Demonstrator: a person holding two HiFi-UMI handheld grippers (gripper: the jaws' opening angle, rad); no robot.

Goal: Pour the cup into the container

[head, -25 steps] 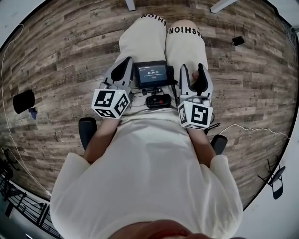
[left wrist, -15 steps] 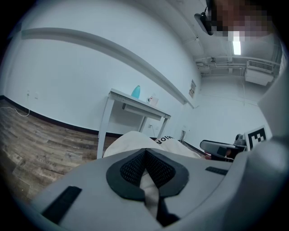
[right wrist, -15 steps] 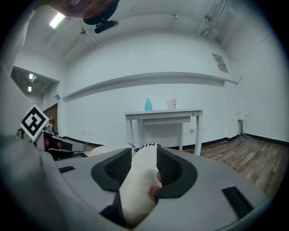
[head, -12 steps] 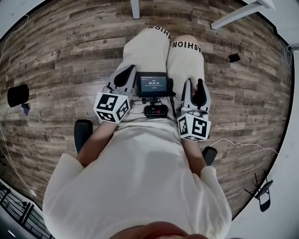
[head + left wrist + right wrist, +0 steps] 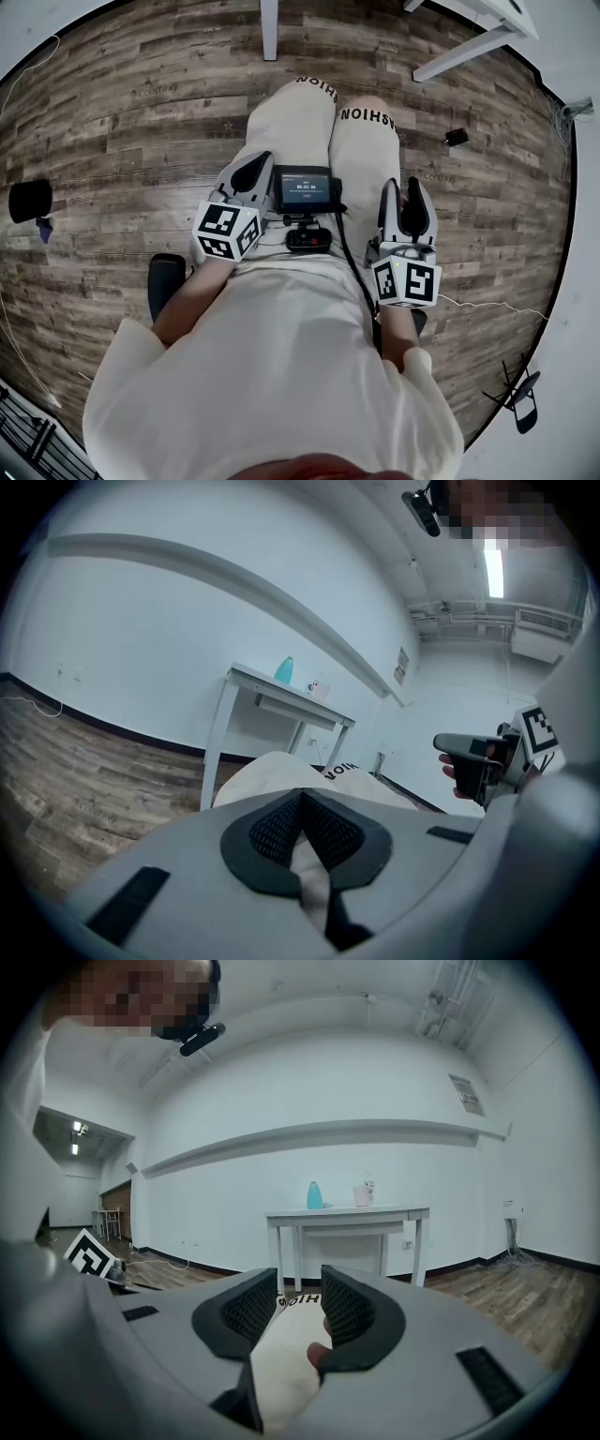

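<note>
A pale cup (image 5: 361,1194) and a teal bottle-shaped container (image 5: 314,1195) stand on a white table (image 5: 347,1214) far across the room. The left gripper view shows the same cup (image 5: 319,688) and container (image 5: 284,670) as small shapes. My left gripper (image 5: 251,173) rests on the person's left thigh, its pads (image 5: 302,794) touching, with nothing held. My right gripper (image 5: 405,202) hovers by the right thigh. Its jaws (image 5: 300,1283) have just been closing and hold nothing. Only the trouser leg shows through the narrow slit between them.
A small screen device (image 5: 302,190) sits on the lap between the grippers. White table legs (image 5: 270,28) reach into the top of the head view. A small black object (image 5: 457,137) and cables lie on the wooden floor. A dark item (image 5: 28,199) sits at the left.
The right gripper has lifted off the thigh and shifted right in the head view, and its fingers have drawn together. The left gripper has stayed on the thigh.
</note>
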